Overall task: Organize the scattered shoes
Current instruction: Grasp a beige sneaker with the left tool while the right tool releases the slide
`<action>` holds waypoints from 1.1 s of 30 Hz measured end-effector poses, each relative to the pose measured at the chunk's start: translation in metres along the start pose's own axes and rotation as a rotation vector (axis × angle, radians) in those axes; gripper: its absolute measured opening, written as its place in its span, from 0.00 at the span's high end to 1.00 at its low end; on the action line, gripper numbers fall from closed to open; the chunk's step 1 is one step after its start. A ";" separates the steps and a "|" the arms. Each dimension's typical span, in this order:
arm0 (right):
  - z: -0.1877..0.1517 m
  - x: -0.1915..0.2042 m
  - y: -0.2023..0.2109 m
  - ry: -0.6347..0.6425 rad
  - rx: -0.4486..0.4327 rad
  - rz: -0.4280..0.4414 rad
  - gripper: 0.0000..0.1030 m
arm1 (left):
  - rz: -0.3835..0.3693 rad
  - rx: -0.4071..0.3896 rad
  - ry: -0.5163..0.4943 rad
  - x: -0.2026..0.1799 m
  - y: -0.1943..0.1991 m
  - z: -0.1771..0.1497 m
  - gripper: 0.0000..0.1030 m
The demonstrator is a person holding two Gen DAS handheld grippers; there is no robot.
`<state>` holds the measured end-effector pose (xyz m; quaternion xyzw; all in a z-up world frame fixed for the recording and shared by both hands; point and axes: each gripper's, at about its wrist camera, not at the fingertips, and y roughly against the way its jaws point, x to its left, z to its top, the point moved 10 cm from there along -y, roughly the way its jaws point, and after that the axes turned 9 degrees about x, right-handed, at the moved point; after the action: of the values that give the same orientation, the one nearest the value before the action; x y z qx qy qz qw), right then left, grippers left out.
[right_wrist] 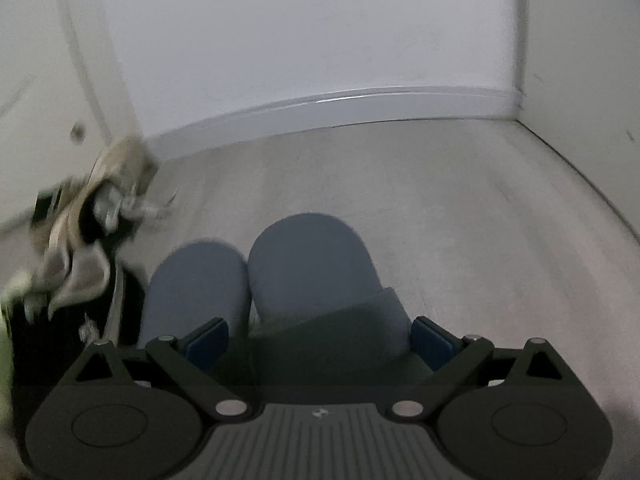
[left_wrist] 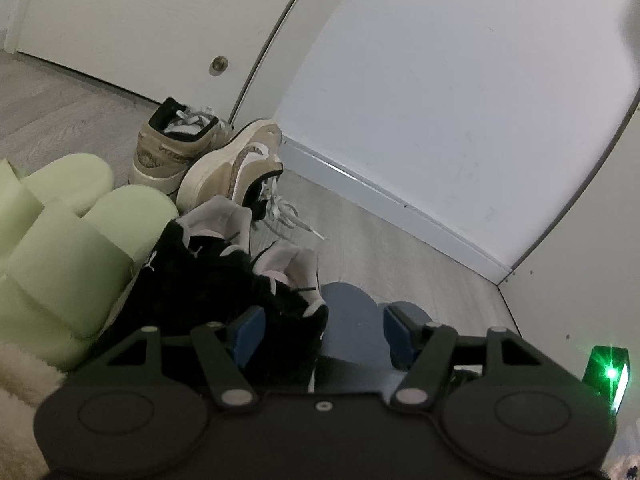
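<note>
The left gripper (left_wrist: 322, 330) hung low over the floor (left_wrist: 384, 240), its blue pads set wide apart and closed on nothing. The toe of a black sneaker (left_wrist: 224, 276) lay between the left pad and the middle of the gap, and the blue slippers (left_wrist: 352, 320) showed beneath the right pad; whether either pad touched them could not be told. The black sneaker had a grey and pink lining and lay against its mate in a heap. To their left, a pair of pale green slides (left_wrist: 60, 248) sat side by side, and something white and fluffy (left_wrist: 20, 380) filled the lower left corner of the view. Farther back, one tan sneaker (left_wrist: 176, 146) stood upright near the door (left_wrist: 140, 20), and a second tan sneaker (left_wrist: 236, 168) lay tipped on its side just beside it, laces trailing onto the floor, close to the baseboard (left_wrist: 380, 192).

The right gripper (right_wrist: 320, 344) was also spread wide, its pads on either side of the strap of the right-hand blue slipper (right_wrist: 316, 264), holding nothing firmly that could be seen. The left-hand blue slipper (right_wrist: 196, 292) lay just beside it, toes pointing toward the wall (right_wrist: 320, 40). The pile of sneakers (right_wrist: 80, 232) at the left edge was blurred.
</note>
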<state>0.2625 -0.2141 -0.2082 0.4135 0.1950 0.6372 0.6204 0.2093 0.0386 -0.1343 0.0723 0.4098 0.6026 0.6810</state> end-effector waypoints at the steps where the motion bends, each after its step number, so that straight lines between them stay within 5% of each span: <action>1: 0.004 -0.001 0.004 -0.024 -0.026 0.005 0.05 | 0.002 -0.010 0.001 0.000 0.003 0.001 0.35; 5: 0.020 0.005 0.022 -0.062 -0.144 0.043 0.05 | 0.032 -0.091 -0.005 0.002 0.022 0.029 0.34; 11: 0.034 0.037 0.024 0.022 -0.199 0.132 0.05 | 0.296 -0.110 -0.276 0.009 -0.005 0.090 0.31; 17: 0.026 0.044 -0.008 0.025 -0.129 0.143 0.05 | 0.361 0.059 -0.536 0.020 -0.117 0.128 0.33; 21: 0.031 0.045 -0.008 0.014 -0.144 0.149 0.05 | 0.506 0.149 -0.674 0.040 -0.179 0.127 0.43; 33: 0.022 0.064 -0.010 0.123 -0.136 0.150 0.05 | 0.599 0.134 -0.732 0.045 -0.174 0.139 0.54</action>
<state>0.2931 -0.1569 -0.1849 0.3439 0.1577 0.7177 0.5846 0.4289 0.0875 -0.1673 0.4387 0.1420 0.6795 0.5707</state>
